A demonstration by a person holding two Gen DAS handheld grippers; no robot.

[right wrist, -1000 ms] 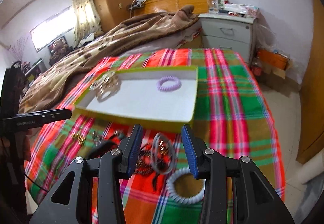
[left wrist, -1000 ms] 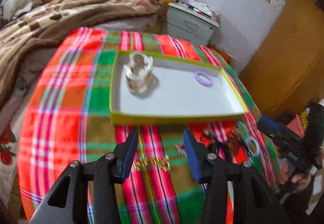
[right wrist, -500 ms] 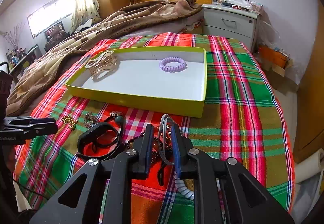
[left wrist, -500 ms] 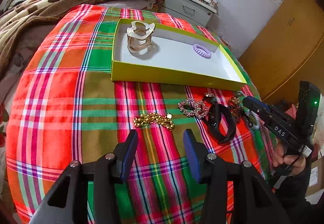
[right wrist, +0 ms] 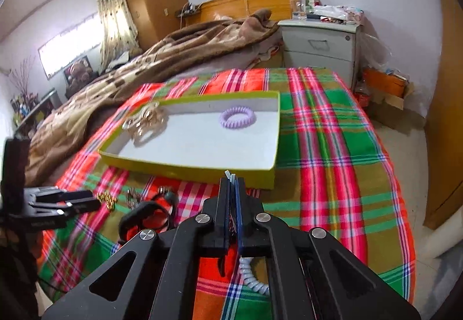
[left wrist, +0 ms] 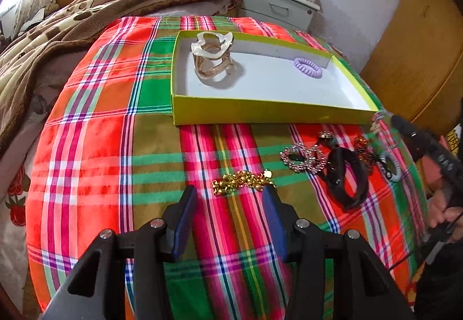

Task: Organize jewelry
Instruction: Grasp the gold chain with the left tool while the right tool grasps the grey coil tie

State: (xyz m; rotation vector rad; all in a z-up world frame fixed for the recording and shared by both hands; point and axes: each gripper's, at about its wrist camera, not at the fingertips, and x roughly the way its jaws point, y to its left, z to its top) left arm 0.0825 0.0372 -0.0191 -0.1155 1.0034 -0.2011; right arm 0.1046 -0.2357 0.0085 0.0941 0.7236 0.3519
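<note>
Lilac tie (right wrist: 238, 117) and clear cuff (left wrist: 212, 55) lie boxed; my right claw (right wrist: 231, 179) has just pinched a thin band (right wrist: 228, 174), my left (left wrist: 228, 198) gapes over the gold chain (left wrist: 243, 182), 4 more wait.

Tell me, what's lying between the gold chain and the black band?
A sparkly pink bracelet lies between the gold chain and the black band, on the plaid cloth. The left wrist view shows it.
</note>
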